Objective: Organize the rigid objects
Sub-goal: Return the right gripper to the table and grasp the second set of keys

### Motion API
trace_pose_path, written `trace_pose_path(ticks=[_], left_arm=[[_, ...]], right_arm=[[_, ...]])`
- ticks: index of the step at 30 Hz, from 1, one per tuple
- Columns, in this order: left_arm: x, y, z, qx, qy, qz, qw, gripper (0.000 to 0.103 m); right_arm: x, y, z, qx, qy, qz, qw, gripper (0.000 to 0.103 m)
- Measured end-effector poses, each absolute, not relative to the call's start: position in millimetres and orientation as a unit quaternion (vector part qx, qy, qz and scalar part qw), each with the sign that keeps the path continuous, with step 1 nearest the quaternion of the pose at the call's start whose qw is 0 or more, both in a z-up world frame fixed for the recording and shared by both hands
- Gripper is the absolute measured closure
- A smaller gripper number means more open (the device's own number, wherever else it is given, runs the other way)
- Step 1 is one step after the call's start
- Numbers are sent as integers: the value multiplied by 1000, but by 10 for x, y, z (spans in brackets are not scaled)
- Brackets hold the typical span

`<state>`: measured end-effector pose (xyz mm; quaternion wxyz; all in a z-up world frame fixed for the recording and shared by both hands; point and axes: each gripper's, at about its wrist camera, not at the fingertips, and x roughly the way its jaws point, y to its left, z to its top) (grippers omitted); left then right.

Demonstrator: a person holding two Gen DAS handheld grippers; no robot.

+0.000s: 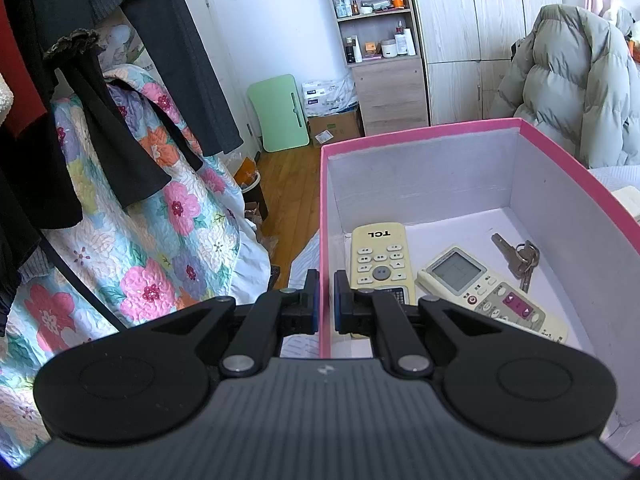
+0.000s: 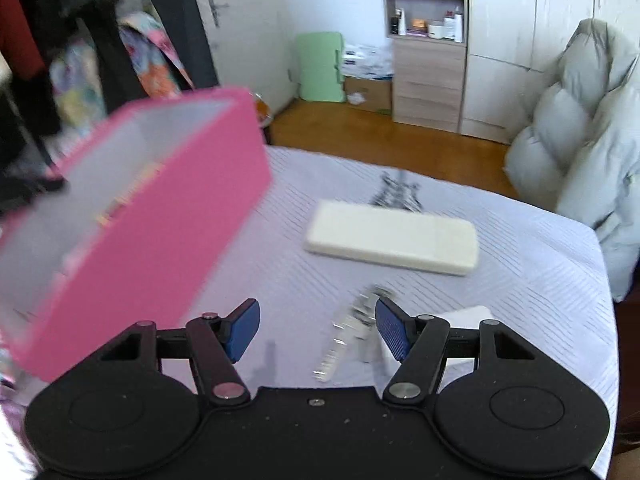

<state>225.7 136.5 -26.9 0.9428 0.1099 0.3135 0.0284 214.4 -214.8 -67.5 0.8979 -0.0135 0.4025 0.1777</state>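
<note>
Keys point(image 2: 352, 332) lie at your right gripper's point(image 2: 316, 330) one o'clock, long axis toward twelve, between its wide, empty jaws; left gripper point(image 1: 326, 300) pinches the pink box's point(image 1: 420, 136) wall.

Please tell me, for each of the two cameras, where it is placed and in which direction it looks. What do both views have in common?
Left wrist: sits on the left gripper, looks forward and down into the pink box, whose wall its shut fingers pinch; two remotes and keys lie inside.
Right wrist: sits on the right gripper, looks down at the bed cover, open fingers over blurred keys, with a white remote beyond.
Shared: the pink box, shelf and grey jacket.
</note>
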Motion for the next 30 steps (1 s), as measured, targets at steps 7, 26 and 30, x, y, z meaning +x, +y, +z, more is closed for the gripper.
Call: trace_pose_path(ticks=[7,26,30], left_arm=[[2266,1360,-269,114,318,29,941,97],[2289,1364,-289,111,322,31,940,97],[2291,1371,-284,109,322,30,940,97]], right_arm=[[2419,-2222,-1001,-30,392,150,907,56],[2010,-2258,-743,108,344,215,908,95],[1875,-2140,-454,111,317,250,908,95]])
